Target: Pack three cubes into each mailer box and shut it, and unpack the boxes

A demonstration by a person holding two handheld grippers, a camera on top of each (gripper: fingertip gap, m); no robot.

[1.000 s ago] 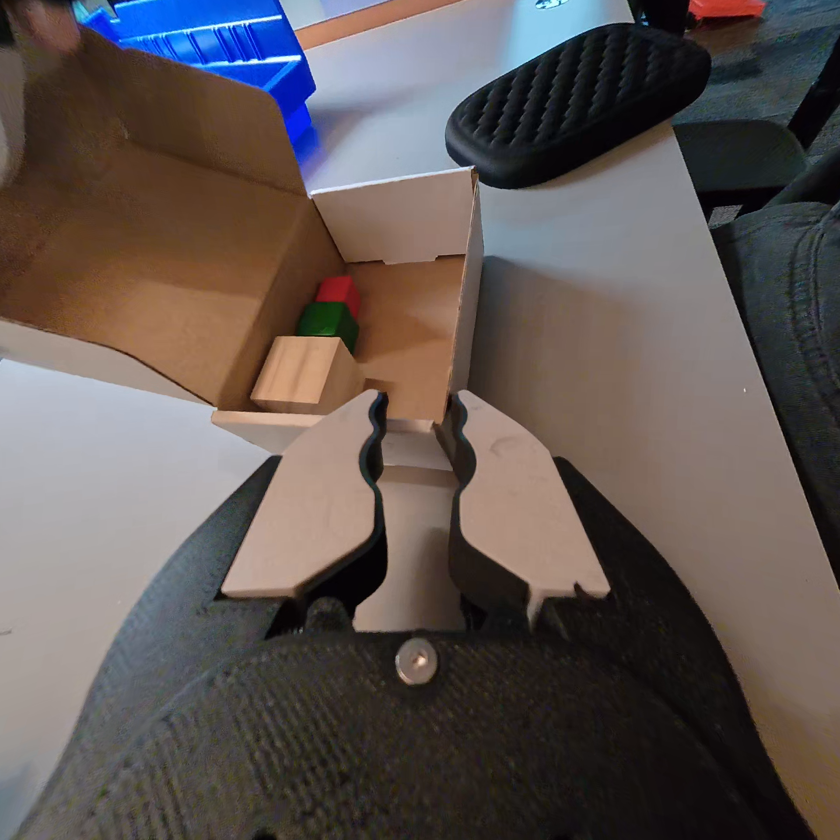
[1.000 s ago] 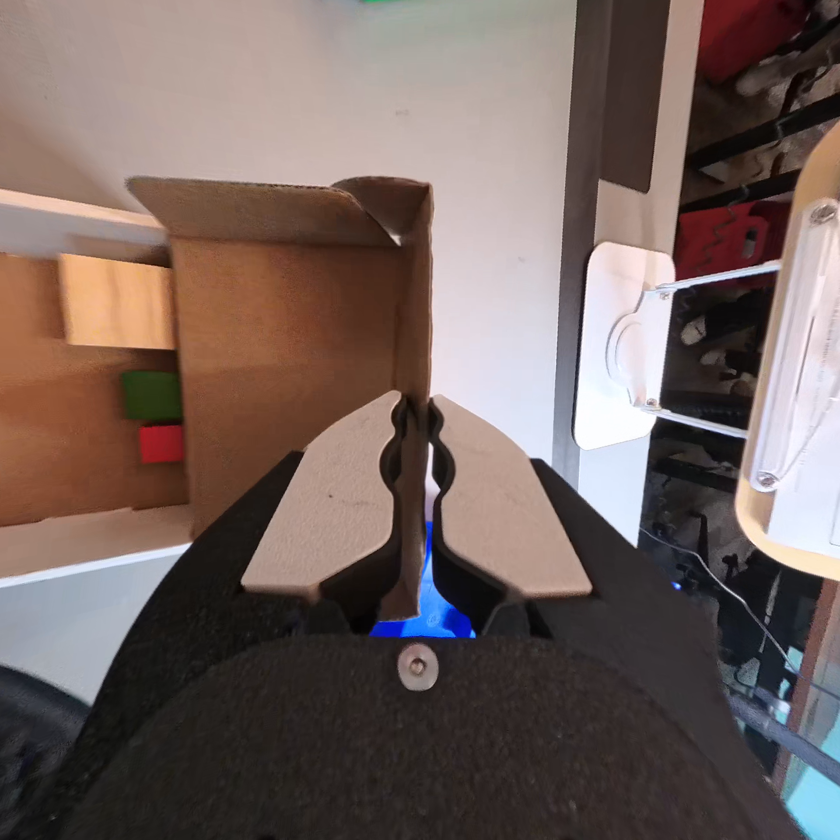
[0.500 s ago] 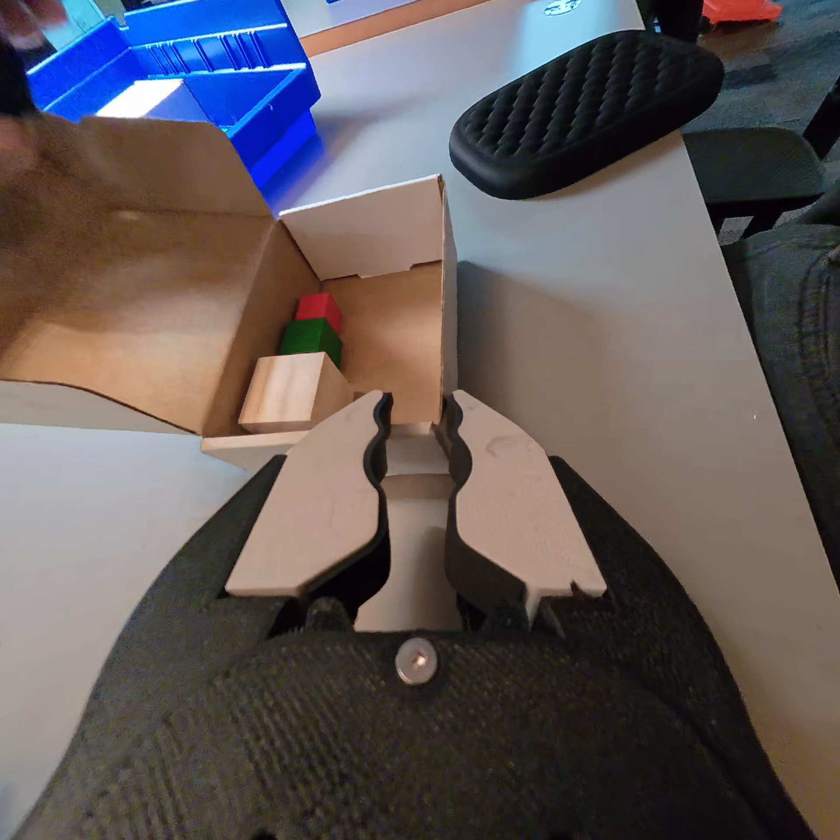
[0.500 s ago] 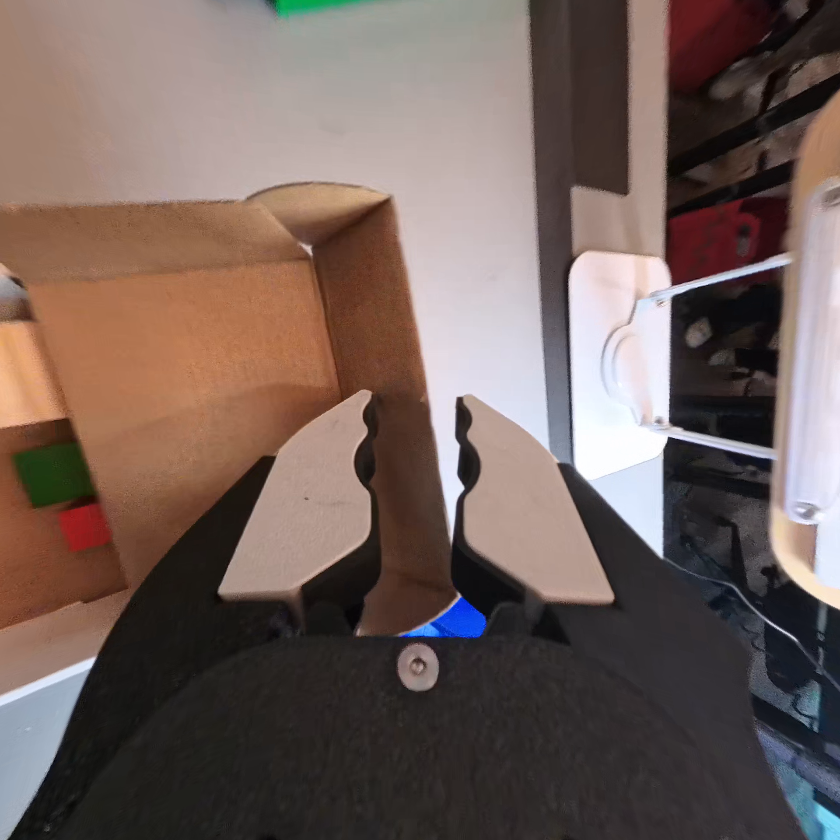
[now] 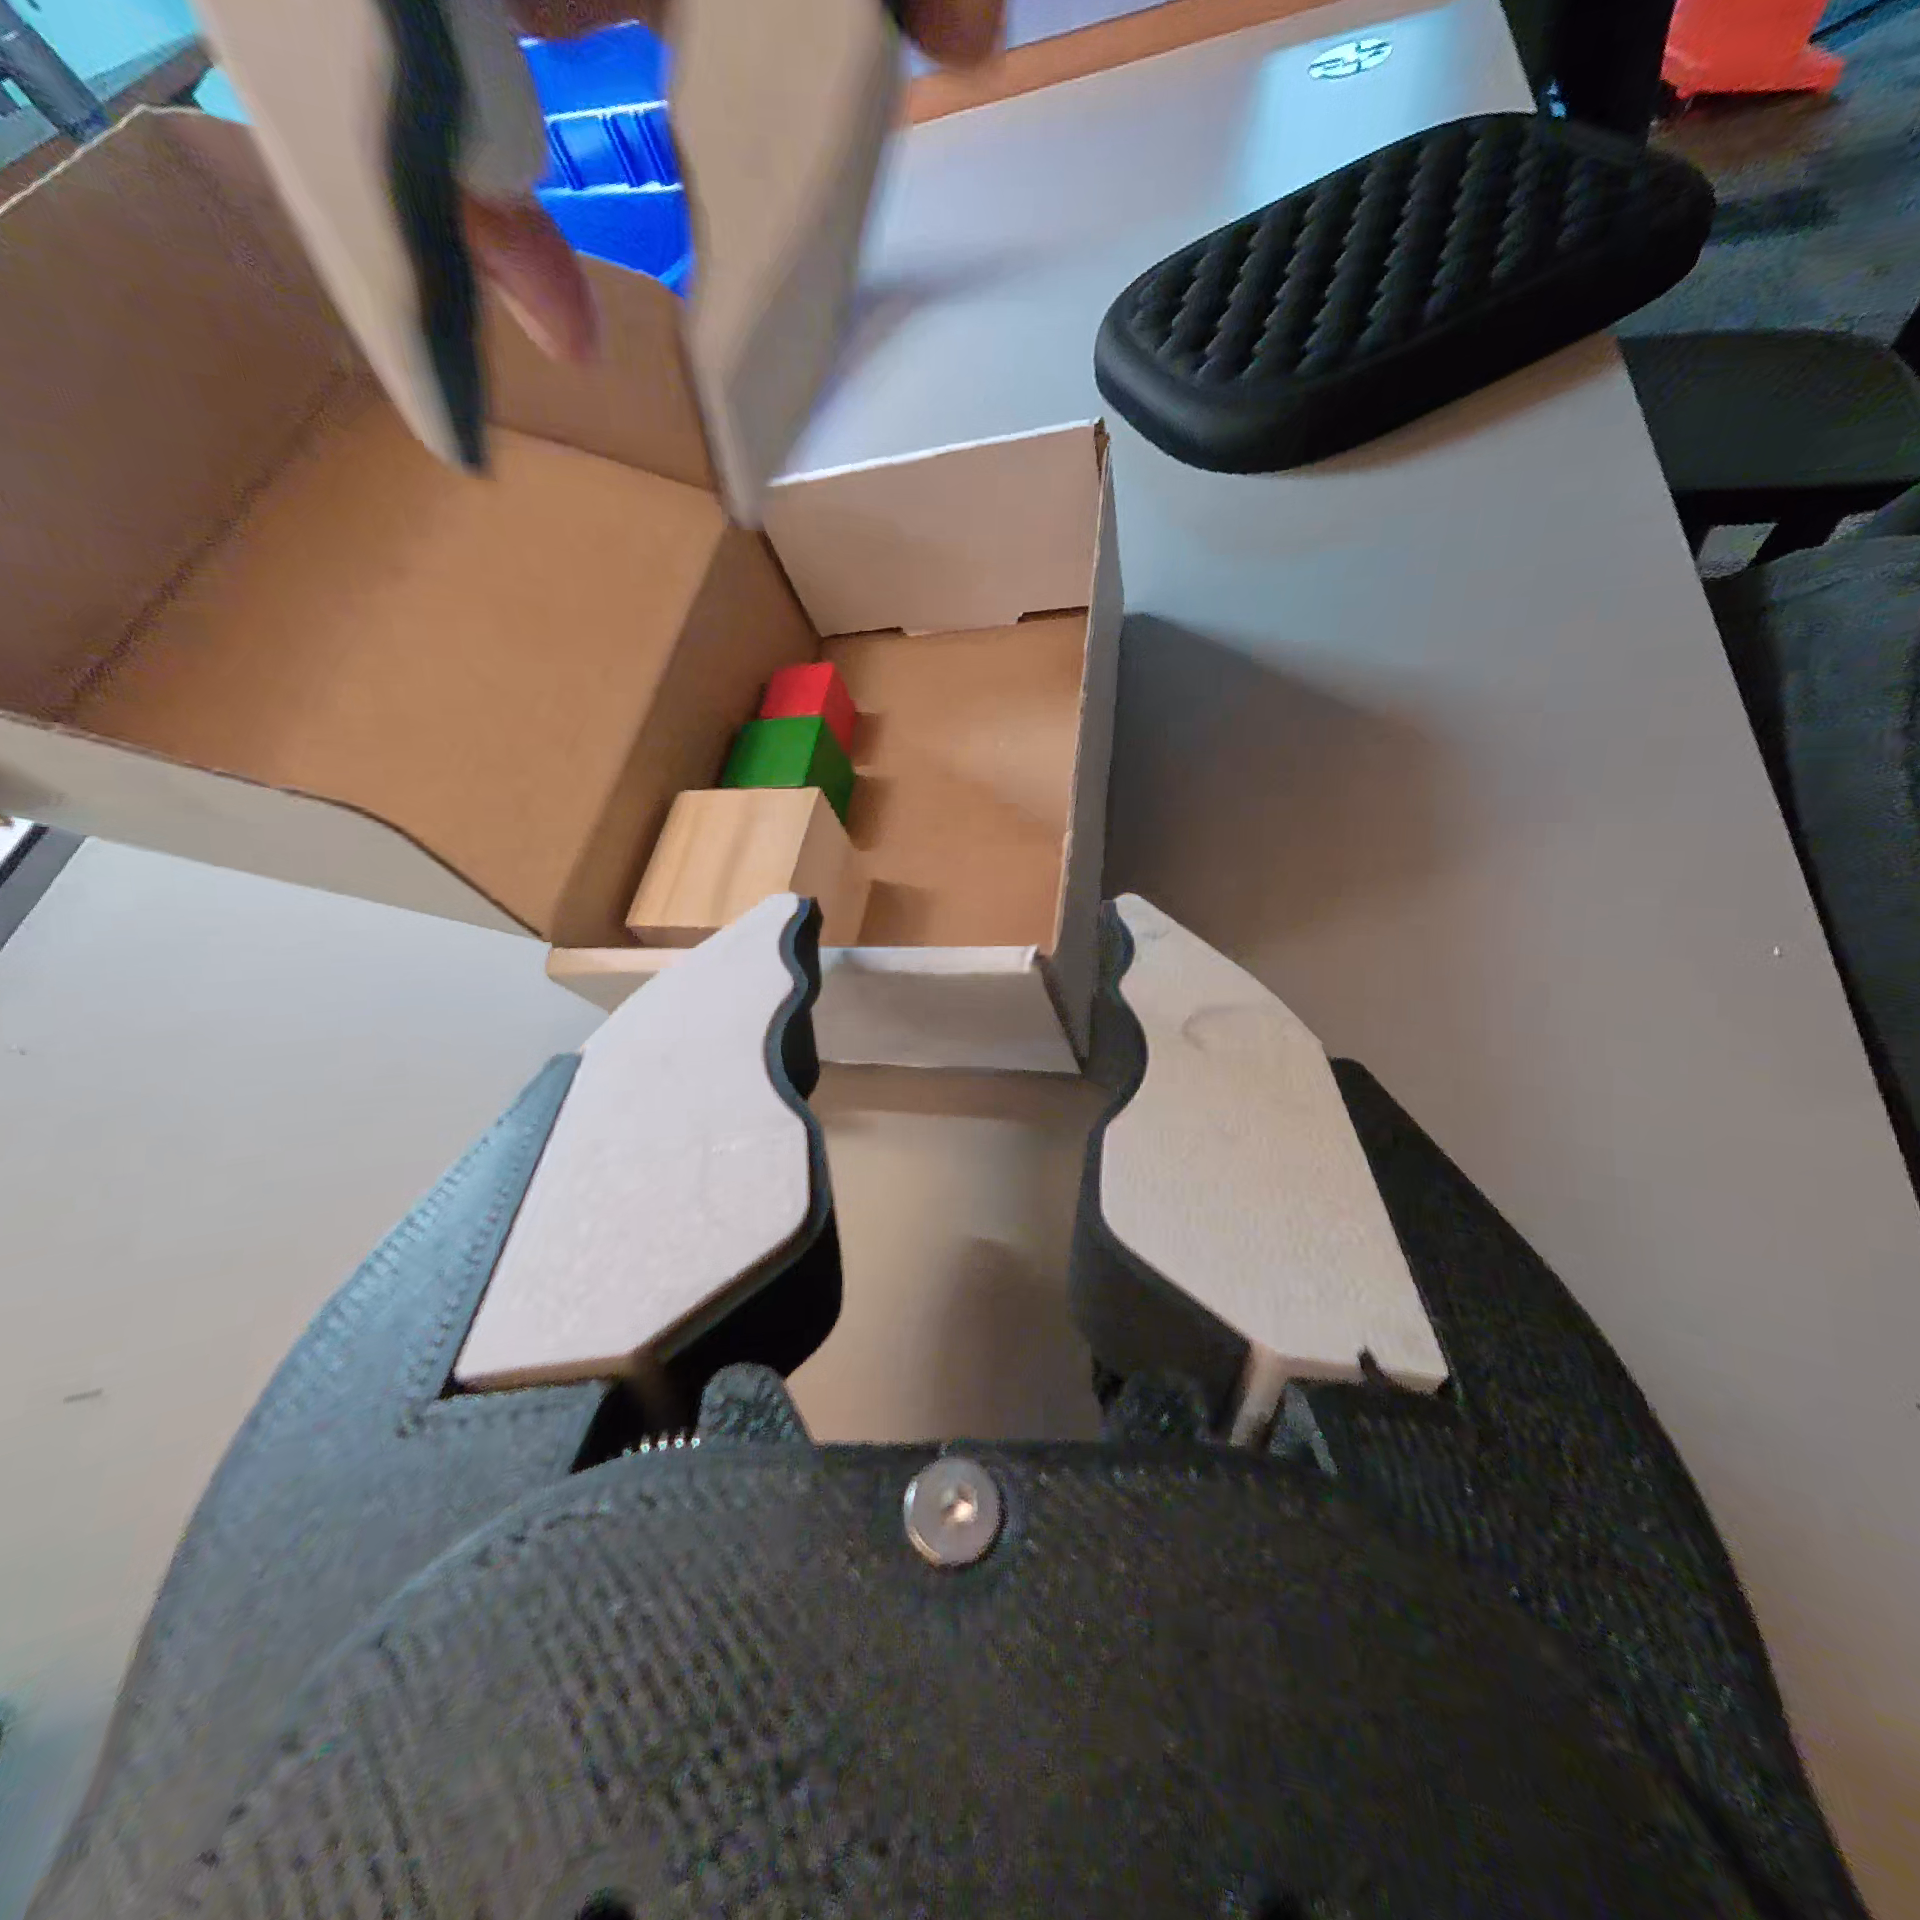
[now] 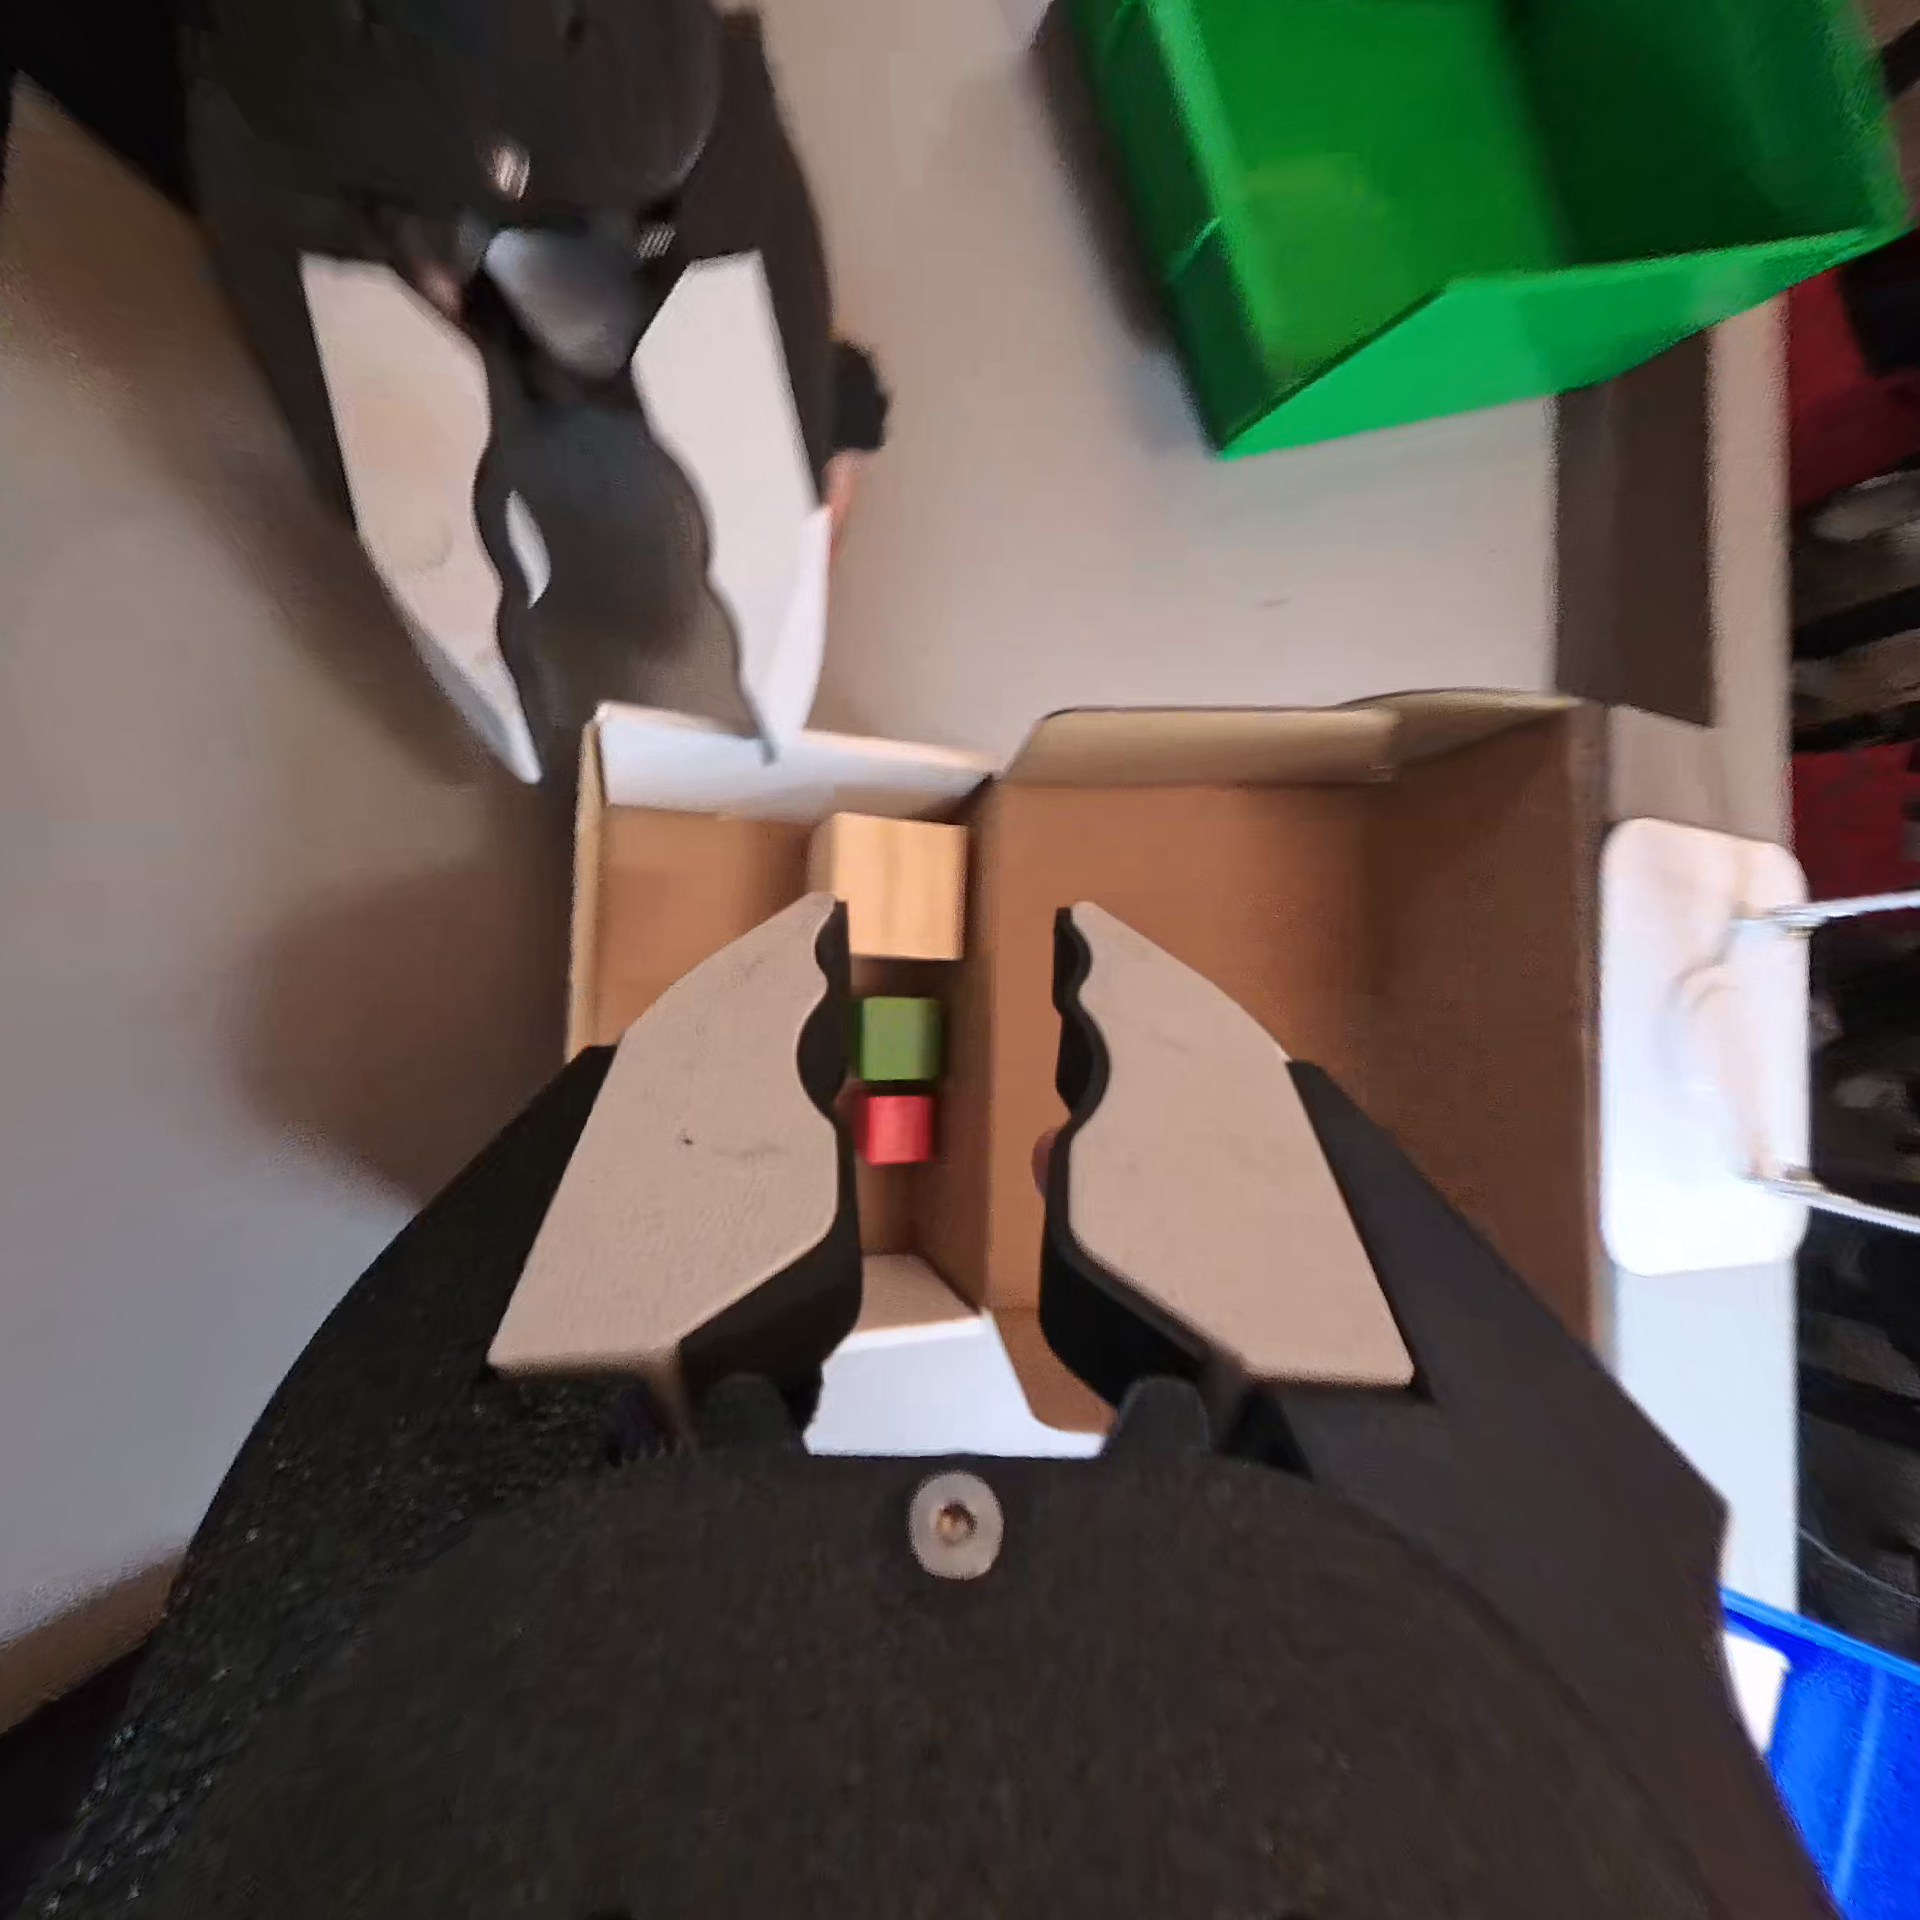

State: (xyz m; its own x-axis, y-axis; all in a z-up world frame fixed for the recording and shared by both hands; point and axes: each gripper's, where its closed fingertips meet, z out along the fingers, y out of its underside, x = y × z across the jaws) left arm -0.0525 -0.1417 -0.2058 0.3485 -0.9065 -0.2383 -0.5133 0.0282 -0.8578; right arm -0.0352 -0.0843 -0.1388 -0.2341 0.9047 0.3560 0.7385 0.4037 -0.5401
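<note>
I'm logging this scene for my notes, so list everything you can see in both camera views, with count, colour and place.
Mailer box: one, white outside and brown inside, open on the table, lid folded back.
Wooden cube: one, pale, in the box against the lid-side wall.
Green cube: one, next in that row.
Red cube: one, at the far end of the row.
Table: one, light grey.
Black pad: one, on the table edge beyond the box.
Blue bins: count unclear, behind the box.
Green bin: one, on the table.
White clip holder: one, beside the lid.
Left tool: one, open, at the box's near corner.
Right tool: one, open, above the cubes.
</note>
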